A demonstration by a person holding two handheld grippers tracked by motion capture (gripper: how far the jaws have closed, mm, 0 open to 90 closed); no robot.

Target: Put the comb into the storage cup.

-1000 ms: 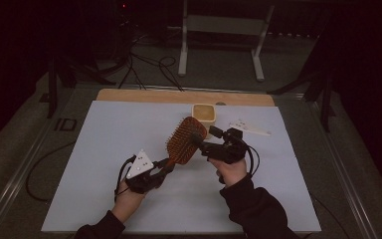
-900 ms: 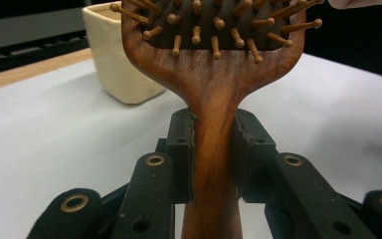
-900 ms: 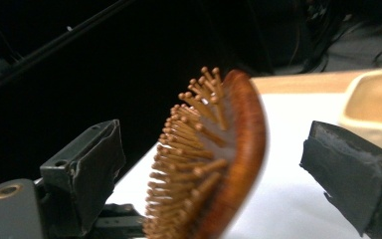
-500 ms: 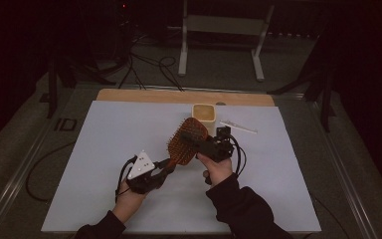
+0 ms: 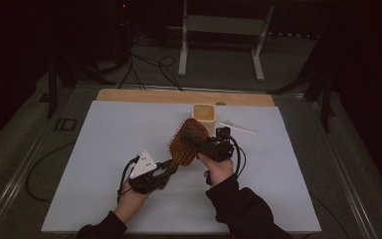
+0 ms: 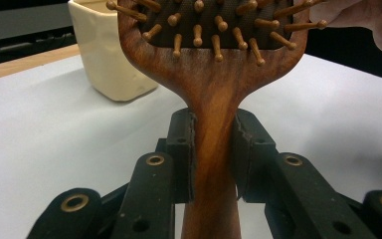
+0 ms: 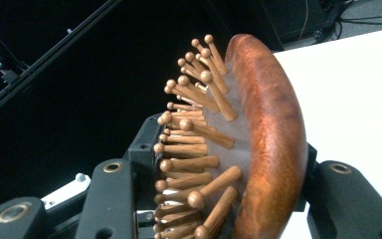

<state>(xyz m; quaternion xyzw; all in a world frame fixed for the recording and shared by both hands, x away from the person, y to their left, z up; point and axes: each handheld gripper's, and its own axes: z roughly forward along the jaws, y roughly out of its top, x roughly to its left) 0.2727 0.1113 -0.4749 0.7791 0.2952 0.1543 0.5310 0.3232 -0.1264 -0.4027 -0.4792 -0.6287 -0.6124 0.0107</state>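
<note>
Your left gripper (image 5: 165, 169) pinches the handle of the wooden hairbrush (image 5: 186, 142), its pads pressed on either side of the narrow neck just below the head (image 6: 214, 149). The brush is held above the middle of the white table (image 5: 104, 149), tilted up and away from you. It is reddish-brown, oval, with a dark cushion set with round-tipped wooden pins (image 7: 189, 149).

Your right gripper (image 5: 199, 144) now clamps the brush head, one jaw among the pins and the other on the rounded back (image 7: 273, 149). A second ago it stood apart at the brush's right side with jaws spread; they have just been closing, with the head between them.

Just behind the brush stands a cream cup (image 5: 203, 113). To its right a thin white stick (image 5: 238, 127) lies flat, well clear of both grippers.
</note>
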